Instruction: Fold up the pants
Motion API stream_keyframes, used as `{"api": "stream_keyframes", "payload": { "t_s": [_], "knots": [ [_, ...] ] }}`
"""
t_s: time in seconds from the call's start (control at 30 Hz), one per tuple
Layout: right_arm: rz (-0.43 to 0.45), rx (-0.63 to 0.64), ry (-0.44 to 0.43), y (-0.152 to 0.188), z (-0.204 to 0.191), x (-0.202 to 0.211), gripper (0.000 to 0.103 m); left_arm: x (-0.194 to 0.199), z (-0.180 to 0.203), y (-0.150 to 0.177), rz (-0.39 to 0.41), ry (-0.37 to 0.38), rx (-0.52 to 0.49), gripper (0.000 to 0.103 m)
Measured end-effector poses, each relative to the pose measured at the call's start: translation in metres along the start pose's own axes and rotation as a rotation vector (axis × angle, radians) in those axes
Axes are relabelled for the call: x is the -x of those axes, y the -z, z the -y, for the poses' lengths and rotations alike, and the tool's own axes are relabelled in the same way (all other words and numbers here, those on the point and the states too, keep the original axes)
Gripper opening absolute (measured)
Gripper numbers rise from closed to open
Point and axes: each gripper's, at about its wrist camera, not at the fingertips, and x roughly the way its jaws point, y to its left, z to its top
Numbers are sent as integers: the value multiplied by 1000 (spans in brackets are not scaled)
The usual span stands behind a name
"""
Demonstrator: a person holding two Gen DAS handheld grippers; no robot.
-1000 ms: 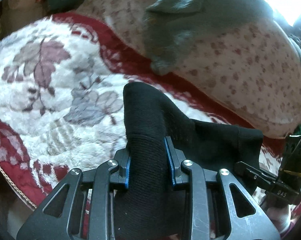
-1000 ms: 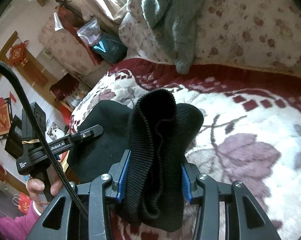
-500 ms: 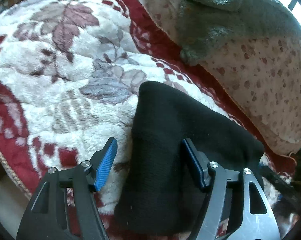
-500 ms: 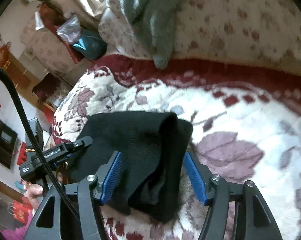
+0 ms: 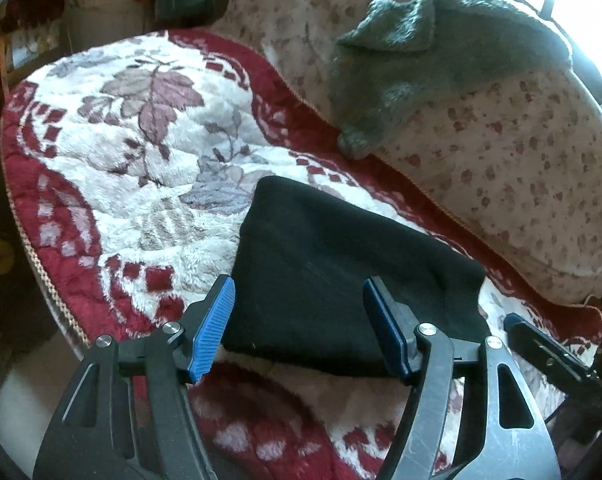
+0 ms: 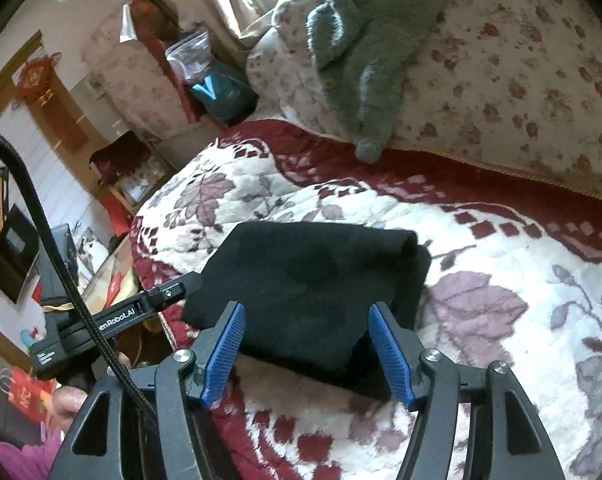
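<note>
Pants, black ribbed-knit fabric (image 5: 341, 280), are lying as a compact folded bundle on the plush red-and-cream floral bed blanket (image 5: 141, 184), near its front edge. Judged from the layered edge showing in the right wrist view (image 6: 313, 280), the folding is appearing essentially complete; what is remaining, if anything, is a smoothing or squaring of the stack, though the underside layers are hidden and their alignment cannot be confirmed.

The left hand-held gripper (image 5: 301, 330) is sitting with its blue ribbed pads spread wide, gripping nothing, hovering over the near edge of the bundle. The right hand-held gripper (image 6: 307, 350) is likewise standing open and empty above the bundle's near side.

Materials: the pants are reading as soft, thick and matte, with a rounded fold at the far right corner. The blanket is deep-piled and fleecy. Behind it, a cream rose-print quilt (image 5: 521, 168) is carrying a fuzzy grey-green knitted garment (image 5: 421, 60).
</note>
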Motion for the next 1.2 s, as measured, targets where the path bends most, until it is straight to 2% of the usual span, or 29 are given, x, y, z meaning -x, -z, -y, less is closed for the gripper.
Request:
{"api": "stream_keyframes", "payload": {
  "t_s": [0.33, 0.73, 0.93, 1.2],
  "knots": [
    [-2, 70, 1, 13, -23, 3, 62, 25, 11, 14, 69, -50, -48, 67],
    [20, 113, 21, 18, -29, 9, 62, 34, 30, 27, 74, -119, -128, 67],
    [15, 103, 16, 21, -28, 9, 62, 32, 35, 34, 46, -137, -151, 67],
    [-3, 115, 5, 26, -28, 9, 62, 35, 42, 39, 62, -148, -155, 67]
  ]
}}
